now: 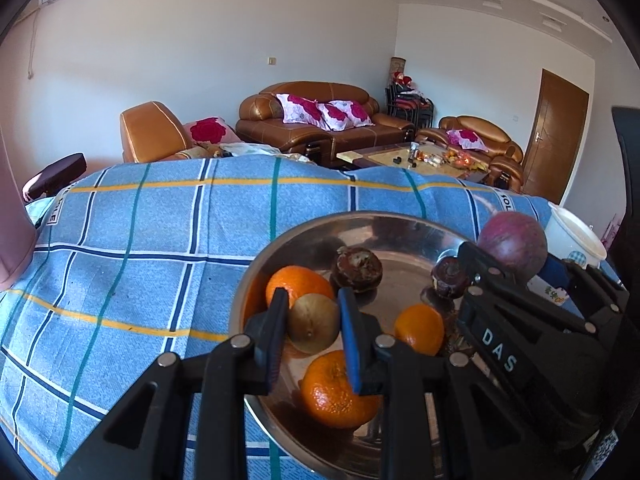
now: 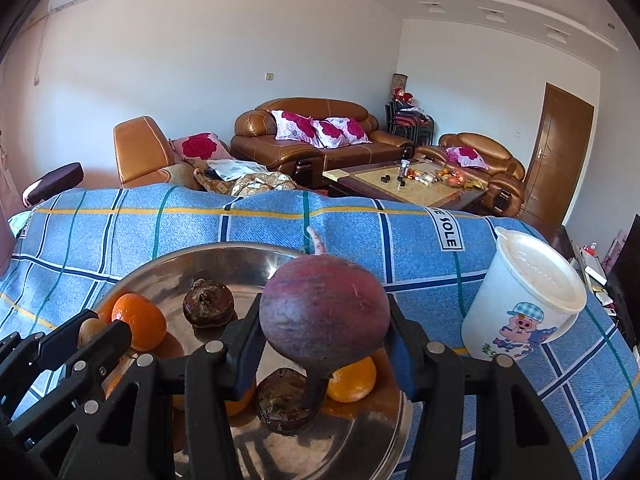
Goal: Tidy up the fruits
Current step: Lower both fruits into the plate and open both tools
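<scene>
Two claws loaded over the steel bowl (image 1: 400,228): your left claw (image 1: 314,322) pinches a small brown fruit (image 1: 312,322), your right claw (image 2: 324,330) clamps the purple radish (image 2: 324,312). Both angle downward, close together. Collide, and either round piece could slip onto the oranges (image 1: 336,390) below.

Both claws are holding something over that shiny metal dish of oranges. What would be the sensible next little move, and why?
Probably lower the right gripper a little and let go. It is clamped on the round purple-red fruit above the round steel dish, over a dark brown fruit and an orange. The left gripper holds a small tan-brown fruit, so one should go first.
</scene>
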Demonstrator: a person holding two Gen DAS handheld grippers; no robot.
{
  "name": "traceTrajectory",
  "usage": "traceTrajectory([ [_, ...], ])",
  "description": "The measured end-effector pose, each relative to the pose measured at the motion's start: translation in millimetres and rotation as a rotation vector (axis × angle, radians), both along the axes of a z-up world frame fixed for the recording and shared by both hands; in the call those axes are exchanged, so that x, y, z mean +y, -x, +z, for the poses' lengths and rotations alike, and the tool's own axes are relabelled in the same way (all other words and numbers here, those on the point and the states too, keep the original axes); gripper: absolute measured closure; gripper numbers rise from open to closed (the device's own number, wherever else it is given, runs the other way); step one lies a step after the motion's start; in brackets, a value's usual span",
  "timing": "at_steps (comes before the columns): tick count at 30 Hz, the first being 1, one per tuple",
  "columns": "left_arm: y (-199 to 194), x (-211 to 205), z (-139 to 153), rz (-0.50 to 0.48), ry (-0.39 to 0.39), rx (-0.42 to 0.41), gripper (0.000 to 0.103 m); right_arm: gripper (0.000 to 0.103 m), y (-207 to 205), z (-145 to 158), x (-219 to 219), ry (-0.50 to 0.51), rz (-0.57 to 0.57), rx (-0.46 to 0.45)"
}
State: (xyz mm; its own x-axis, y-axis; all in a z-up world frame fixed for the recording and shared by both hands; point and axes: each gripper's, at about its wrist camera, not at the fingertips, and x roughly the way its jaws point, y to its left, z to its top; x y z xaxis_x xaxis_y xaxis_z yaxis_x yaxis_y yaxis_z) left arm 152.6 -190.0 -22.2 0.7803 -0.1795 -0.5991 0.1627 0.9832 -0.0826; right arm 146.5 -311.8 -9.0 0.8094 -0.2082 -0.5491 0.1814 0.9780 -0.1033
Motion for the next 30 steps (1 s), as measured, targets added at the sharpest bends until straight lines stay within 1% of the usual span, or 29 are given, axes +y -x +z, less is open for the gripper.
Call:
traceTrajectory([
  [2, -2, 0, -1, 0.001, -0.001, 0.007, 0.076, 0.047, -2, 0, -2, -0.015, -0.002, 0.005],
  [7, -6, -2, -2, 0.001, -0.008, 0.014, 0.076, 0.047, -10, 3, -1, -0.007, 0.009, 0.029],
  [11, -8, -1, -3, -0.002, 0.003, 0.023, 0.076, 0.047, -19, 4, -2, -0.039, 0.011, 0.059],
  [16, -9, -5, -1, -0.006, -0.014, 0.003, 0.076, 0.047, -22, 3, 4, -0.005, 0.016, 0.072],
  [20, -14, -6, -1, -0.013, -0.01, 0.006, 0.076, 0.047, -24, 4, 2, -0.016, 0.015, 0.079],
  [22, -18, 0, 1, -0.012, 0.001, 0.014, 0.076, 0.047, -25, 6, 2, -0.015, 0.02, 0.083],
  [25, -26, 19, 8, 0.007, 0.045, 0.016, 0.076, 0.047, -24, 10, 0, -0.021, 0.028, 0.076],
  [28, -34, 32, 12, 0.029, 0.065, 0.014, 0.076, 0.047, -25, 17, -7, -0.064, 0.039, 0.078],
  [30, -39, 30, 9, 0.021, 0.061, 0.029, 0.076, 0.047, -29, 20, -11, -0.099, 0.05, 0.088],
])
